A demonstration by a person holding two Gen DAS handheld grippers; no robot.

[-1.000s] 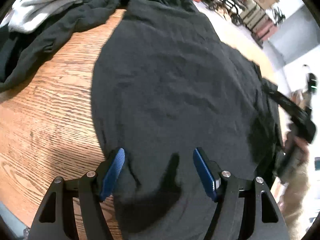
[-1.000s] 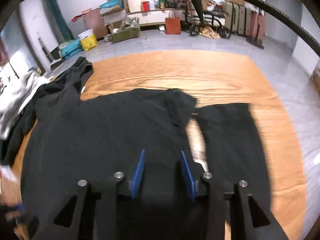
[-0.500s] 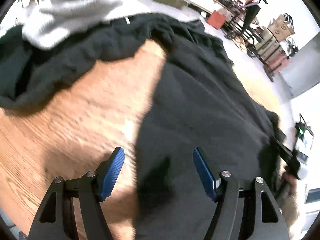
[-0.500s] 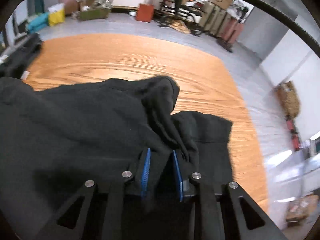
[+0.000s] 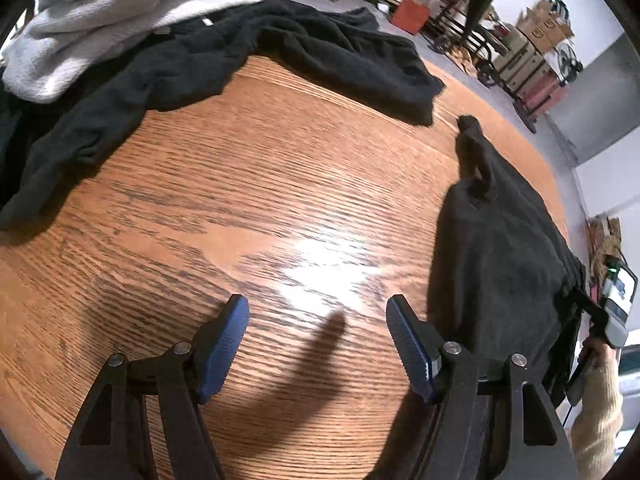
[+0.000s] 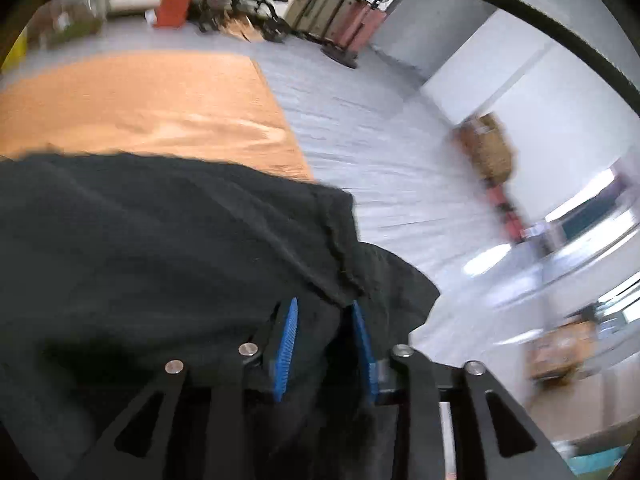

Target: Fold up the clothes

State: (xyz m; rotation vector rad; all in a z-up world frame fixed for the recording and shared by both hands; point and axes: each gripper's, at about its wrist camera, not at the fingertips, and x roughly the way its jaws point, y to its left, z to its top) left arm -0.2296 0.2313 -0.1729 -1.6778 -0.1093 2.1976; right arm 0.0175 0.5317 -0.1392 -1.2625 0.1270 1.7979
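A black garment [image 5: 496, 248] lies bunched at the right of the wooden table [image 5: 256, 200] in the left wrist view. My left gripper [image 5: 318, 320] is open and empty over bare wood, just left of that garment. In the right wrist view my right gripper [image 6: 324, 322] is shut on a fold of the black garment [image 6: 160, 248], which drapes over the table's right edge. The view there is motion-blurred.
A second black garment [image 5: 200, 60] sprawls across the table's far side, with a grey-white garment [image 5: 100, 12] piled at the far left. Boxes, suitcases and chairs stand on the grey floor [image 6: 380, 120] beyond the table.
The black garment has been dragged right, off the table's middle, baring the wood under my left gripper. My right gripper has closed on the fabric and swung right.
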